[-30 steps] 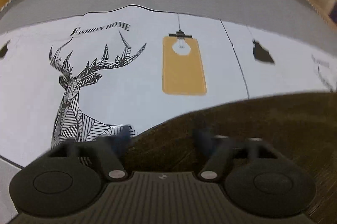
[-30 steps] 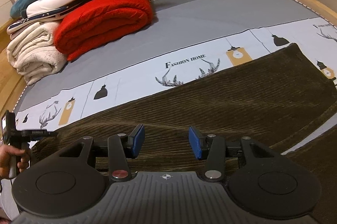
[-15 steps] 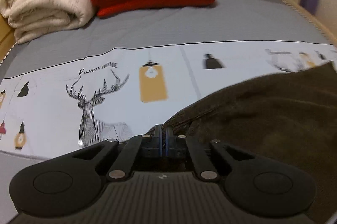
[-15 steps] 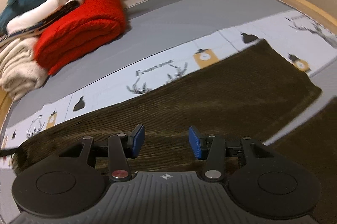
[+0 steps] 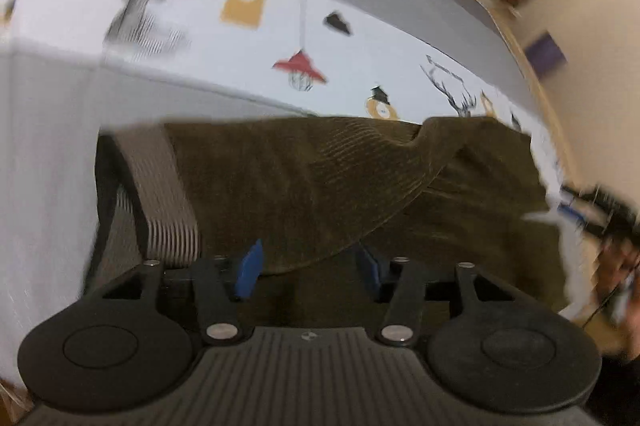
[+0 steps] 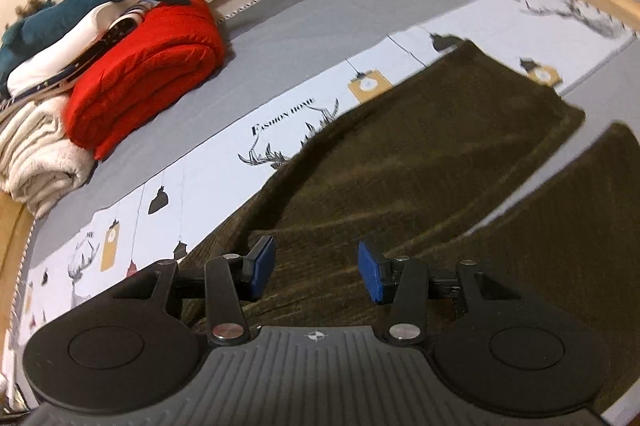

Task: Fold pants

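Corduroy everywhere in the left wrist view: the dark olive-brown corduroy pants (image 5: 320,177) lie on the bed's grey sheet with its white printed band (image 5: 360,49), one layer folded over another, striped inner waistband showing at the left. The left tongs (image 5: 310,268) have just been opening and now gape, blue pads apart, nothing pinched. Over to the right wrist view: the right tongs (image 6: 316,272) stand open above the pants (image 6: 420,165), empty, a folded red blanket (image 6: 148,73) well beyond.

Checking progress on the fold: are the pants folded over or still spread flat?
Partly folded: the pants have one flap lying diagonally over the layer beneath; the legs lie apart in the right wrist view.
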{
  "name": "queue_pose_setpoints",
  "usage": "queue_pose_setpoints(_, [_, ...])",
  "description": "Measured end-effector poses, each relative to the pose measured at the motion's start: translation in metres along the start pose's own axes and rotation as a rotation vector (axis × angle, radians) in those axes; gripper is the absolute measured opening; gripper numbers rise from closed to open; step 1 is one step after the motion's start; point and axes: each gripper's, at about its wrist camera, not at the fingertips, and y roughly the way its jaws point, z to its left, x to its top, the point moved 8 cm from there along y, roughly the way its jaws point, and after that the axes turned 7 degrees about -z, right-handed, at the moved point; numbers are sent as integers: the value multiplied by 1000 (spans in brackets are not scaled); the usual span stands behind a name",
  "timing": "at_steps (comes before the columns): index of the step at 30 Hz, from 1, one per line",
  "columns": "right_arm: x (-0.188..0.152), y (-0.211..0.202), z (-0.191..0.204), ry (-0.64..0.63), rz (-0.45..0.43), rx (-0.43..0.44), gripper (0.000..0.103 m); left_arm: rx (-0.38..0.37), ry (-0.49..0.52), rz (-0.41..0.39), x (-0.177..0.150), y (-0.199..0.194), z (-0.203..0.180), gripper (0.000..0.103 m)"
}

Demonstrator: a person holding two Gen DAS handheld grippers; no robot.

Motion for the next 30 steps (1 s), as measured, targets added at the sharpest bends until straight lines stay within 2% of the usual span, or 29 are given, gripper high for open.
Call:
queue_pose_setpoints(3, [5,0,-4,38,-11,-3,48,24,-172,108,-5,15,27,56])
queue_pose_setpoints(5, [9,1,-5,54,-25,-4,48,71,-266,148,-8,27,42,56])
queue_pose_setpoints(7, [15,3,-5,68,-40,0,45,124,-342,154,-3,36,57,56])
queue_pose_setpoints(9, [23,6,-5,79,-60,10,36,136,-403,130,2,39,64,57])
queue_pose_setpoints(11, [33,12,-3,93,-78,25,33,132,-442,115,9,43,67,63])
queue_pose_setpoints(14, [52,29,-1,127,-86,66,33,187,-446,83,18,47,69,63])
queue_pose_setpoints(16, [65,44,-2,155,-82,90,35,234,-452,74,21,49,73,59])
queue_pose_setpoints(18, [76,67,-7,192,-72,107,36,282,-446,58,24,48,79,34])
queue_pose_setpoints(21, [82,108,-20,289,-39,88,36,330,-415,22,31,43,84,23])
queue_pose_setpoints(25, [80,165,-41,421,16,47,39,406,-382,-38,40,36,90,20])
queue_pose_setpoints(30, [83,214,-56,478,29,-4,43,443,-386,-36,44,40,97,20])
